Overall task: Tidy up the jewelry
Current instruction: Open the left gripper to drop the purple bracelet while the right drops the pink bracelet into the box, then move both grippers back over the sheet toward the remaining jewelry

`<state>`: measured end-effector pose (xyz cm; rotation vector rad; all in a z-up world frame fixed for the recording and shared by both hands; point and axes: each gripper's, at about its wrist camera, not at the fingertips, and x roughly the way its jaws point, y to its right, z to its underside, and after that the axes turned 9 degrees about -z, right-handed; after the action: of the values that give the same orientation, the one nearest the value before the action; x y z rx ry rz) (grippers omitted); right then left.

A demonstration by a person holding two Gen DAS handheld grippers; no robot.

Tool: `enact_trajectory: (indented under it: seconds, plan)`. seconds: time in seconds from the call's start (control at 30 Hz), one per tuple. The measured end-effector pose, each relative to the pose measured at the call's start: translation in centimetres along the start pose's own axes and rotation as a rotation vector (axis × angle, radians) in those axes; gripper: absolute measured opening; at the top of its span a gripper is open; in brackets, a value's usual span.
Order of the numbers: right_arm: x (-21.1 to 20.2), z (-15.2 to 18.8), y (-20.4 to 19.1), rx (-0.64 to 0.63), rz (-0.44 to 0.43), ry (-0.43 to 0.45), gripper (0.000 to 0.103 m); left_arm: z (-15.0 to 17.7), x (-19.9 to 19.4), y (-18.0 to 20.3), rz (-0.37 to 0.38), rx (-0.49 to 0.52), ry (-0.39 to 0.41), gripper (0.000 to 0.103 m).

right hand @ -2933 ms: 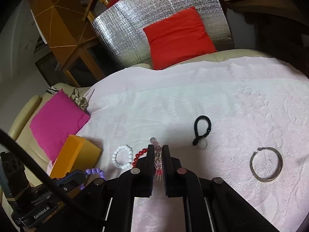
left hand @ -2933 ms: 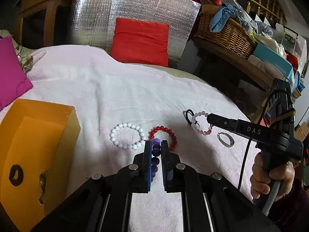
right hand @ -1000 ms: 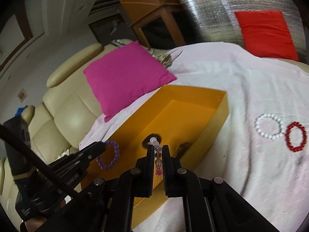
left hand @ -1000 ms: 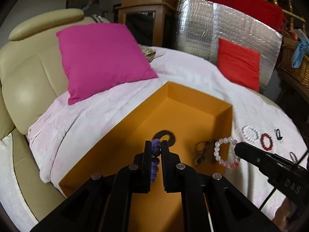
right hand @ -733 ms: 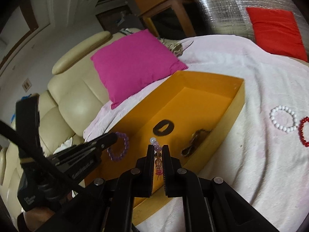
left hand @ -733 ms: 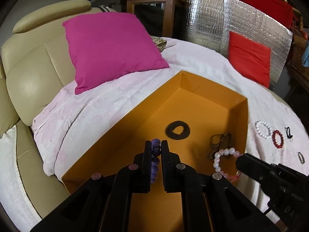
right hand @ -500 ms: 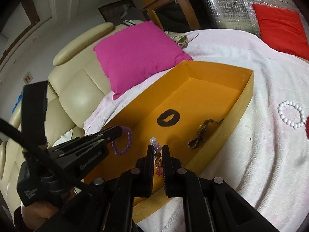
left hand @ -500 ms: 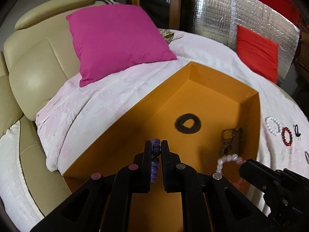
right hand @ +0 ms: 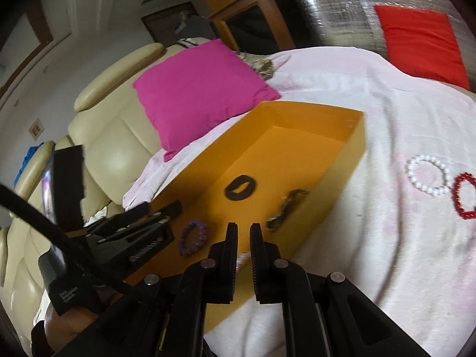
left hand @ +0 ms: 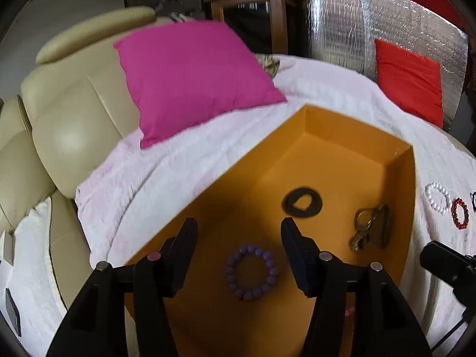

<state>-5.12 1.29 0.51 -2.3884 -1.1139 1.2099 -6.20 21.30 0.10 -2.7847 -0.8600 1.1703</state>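
Note:
An open orange box [left hand: 408, 208] rests on the pink-white cloth. My left gripper [left hand: 238, 223] hangs over it with its jaws opening wide. The purple bead bracelet [left hand: 267, 255] lies flat on the box floor beneath the gap, and neither pad touches it. My right gripper [right hand: 244, 227] hovers over the box's near side, jaws almost together. A few pale beads of the pink bracelet [right hand: 242, 260] show between them, back from the tips. In the right wrist view the left gripper [right hand: 162, 208] stands just left of the purple bracelet [right hand: 182, 242].
A black scrunchie [left hand: 316, 203] and a brass keychain [left hand: 372, 229] lie in the box. A white bracelet [right hand: 412, 166] and a red bracelet [right hand: 456, 190] lie on the cloth to its right. A magenta cushion [left hand: 193, 80] leans on the beige sofa behind.
The left jaws have opened and the purple bracelet has dropped from them onto the box floor. The pink bracelet's beads no longer stick out past the right fingertips.

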Motion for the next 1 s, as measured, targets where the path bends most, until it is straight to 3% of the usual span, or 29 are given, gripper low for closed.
enact_trajectory:
  seconds: [0.07, 0.23, 0.43, 1.0]
  plan:
    - [-1.0, -0.3, 1.0, 0.020, 0.012, 0.015, 0.012, -0.2, -0.6, 0.7, -0.001, 0.010, 0.024, 0.061]
    - [-4.0, -0.8, 4.2, 0.090, 0.047, 0.053, 0.036, -0.6, -2.2, 3.1, 0.011, 0.053, 0.087, 0.069]
    - [-8.0, -1.0, 8.2, 0.176, 0.112, 0.100, 0.054, -0.9, -3.9, 6.5, 0.040, 0.097, 0.138, 0.074]
    - [-17.8, 0.3, 17.1, 0.353, 0.230, 0.202, 0.057, 0.2, -7.7, 18.7, 0.171, 0.300, 0.180, 0.075]
